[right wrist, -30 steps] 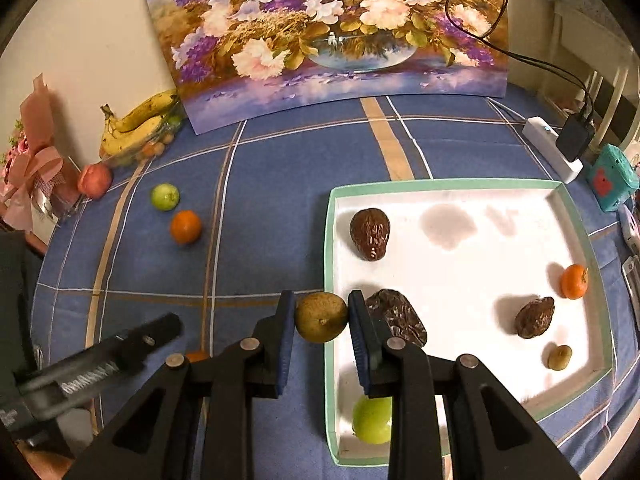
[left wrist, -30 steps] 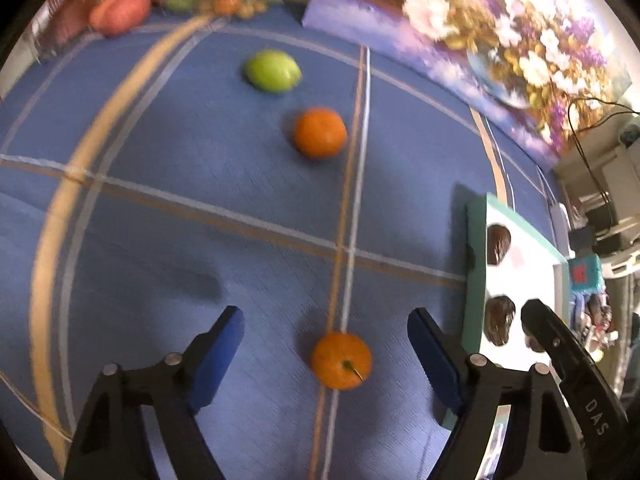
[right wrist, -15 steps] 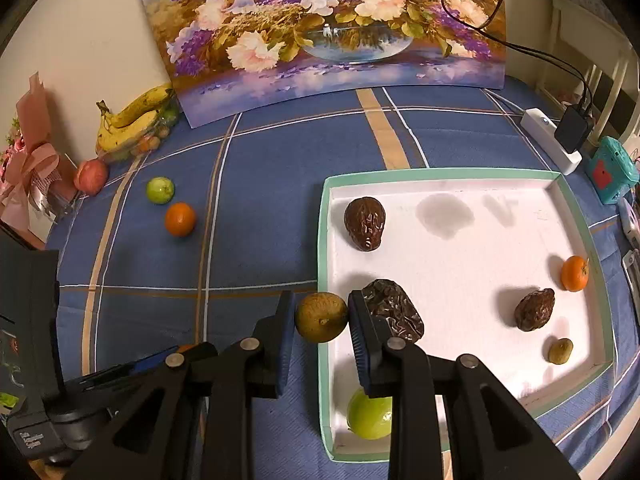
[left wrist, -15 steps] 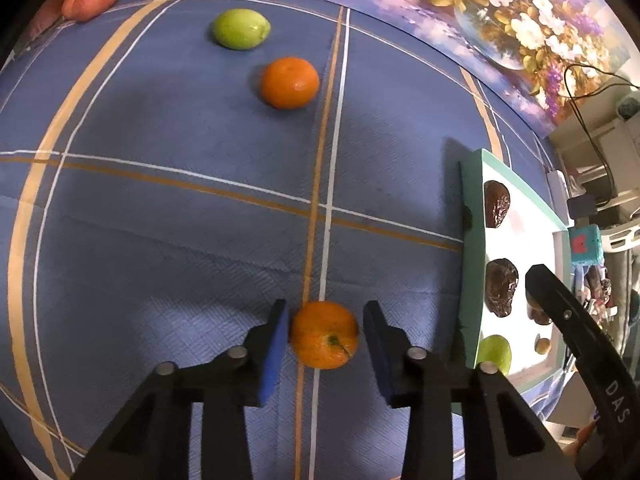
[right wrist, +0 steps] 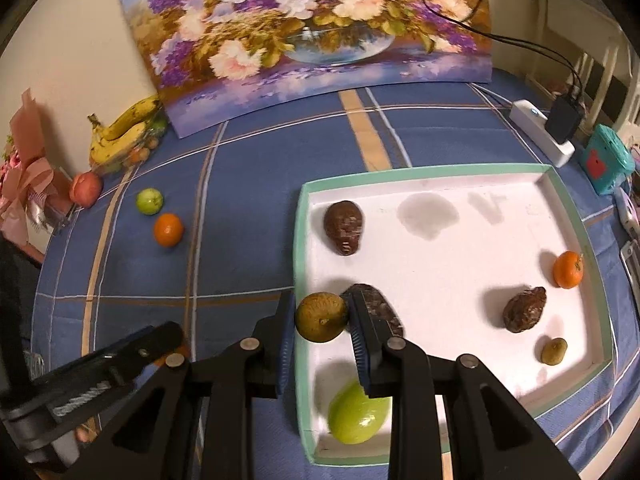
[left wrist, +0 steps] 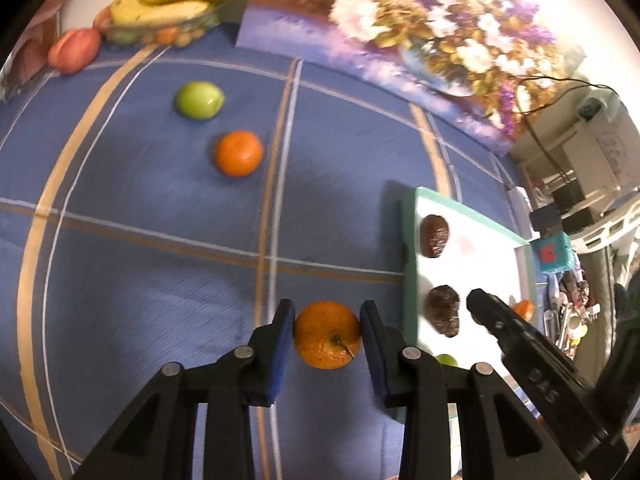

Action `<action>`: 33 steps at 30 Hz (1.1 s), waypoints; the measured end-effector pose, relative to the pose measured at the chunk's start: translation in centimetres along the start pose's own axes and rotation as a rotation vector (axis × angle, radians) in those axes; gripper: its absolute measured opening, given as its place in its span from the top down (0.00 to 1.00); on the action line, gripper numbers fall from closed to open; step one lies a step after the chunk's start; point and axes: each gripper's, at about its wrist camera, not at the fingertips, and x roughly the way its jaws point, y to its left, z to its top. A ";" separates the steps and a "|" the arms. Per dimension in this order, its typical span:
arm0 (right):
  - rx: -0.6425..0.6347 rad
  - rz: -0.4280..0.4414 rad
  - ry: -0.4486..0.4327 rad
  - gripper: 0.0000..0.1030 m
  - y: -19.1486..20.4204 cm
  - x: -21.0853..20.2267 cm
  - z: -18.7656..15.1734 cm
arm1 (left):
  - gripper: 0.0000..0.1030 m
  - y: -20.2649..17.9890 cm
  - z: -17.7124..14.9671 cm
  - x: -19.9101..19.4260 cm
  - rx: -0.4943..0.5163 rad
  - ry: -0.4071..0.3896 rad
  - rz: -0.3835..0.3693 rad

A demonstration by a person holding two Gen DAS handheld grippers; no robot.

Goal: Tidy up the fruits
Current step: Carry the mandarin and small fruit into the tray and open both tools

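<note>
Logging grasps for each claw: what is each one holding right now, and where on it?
Left claw: an orange, pinched across its sides. Right claw: a brownish-green fruit, also across its sides.

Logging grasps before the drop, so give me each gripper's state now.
Left gripper: shut on the orange.
Right gripper: shut on the brownish fruit, at the tray edge.

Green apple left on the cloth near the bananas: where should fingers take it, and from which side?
Grip the green apple across its widest middle, coming from above. It is round with open cloth on both sides; the loose orange sits close on its near side, so avoid that line.
</note>
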 end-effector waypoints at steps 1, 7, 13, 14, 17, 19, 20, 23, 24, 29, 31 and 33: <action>0.008 -0.005 0.000 0.73 -0.4 0.0 0.1 | 0.65 -0.3 0.1 0.1 0.011 -0.004 -0.002; 0.099 -0.051 0.000 0.73 -4.5 0.3 0.5 | 0.65 -2.5 0.0 0.2 0.064 -0.014 -0.020; 0.207 -0.117 -0.035 0.73 -9.1 -0.3 1.1 | 0.65 -5.6 -0.6 0.4 0.135 -0.024 -0.062; 0.215 -0.123 -0.043 0.73 -9.6 -0.4 1.2 | 0.65 -6.2 -0.7 0.5 0.147 -0.026 -0.065; 0.242 -0.138 -0.080 0.73 -11.3 -0.7 1.7 | 0.65 -8.0 -1.2 1.1 0.194 -0.023 -0.070; 0.261 -0.145 -0.100 0.73 -12.4 -0.6 1.8 | 0.65 -9.1 -1.6 1.7 0.225 -0.017 -0.068; 0.267 -0.145 -0.107 0.73 -12.8 -0.5 1.8 | 0.65 -9.6 -1.7 2.1 0.236 -0.012 -0.066; 0.276 -0.141 -0.114 0.73 -13.6 -0.1 1.9 | 0.65 -10.9 -2.1 3.4 0.272 0.006 -0.053; 0.277 -0.138 -0.114 0.73 -13.9 0.0 1.9 | 0.65 -11.2 -2.2 4.0 0.283 0.015 -0.042; 0.266 -0.134 -0.112 0.73 -14.3 0.8 2.0 | 0.65 -11.7 -2.7 5.9 0.293 0.060 -0.026; 0.263 -0.132 -0.113 0.73 -14.4 1.3 2.1 | 0.65 -11.8 -2.9 6.4 0.302 0.072 -0.012; 0.258 -0.130 -0.109 0.73 -14.4 1.8 2.0 | 0.65 -12.0 -3.1 6.7 0.313 0.072 -0.001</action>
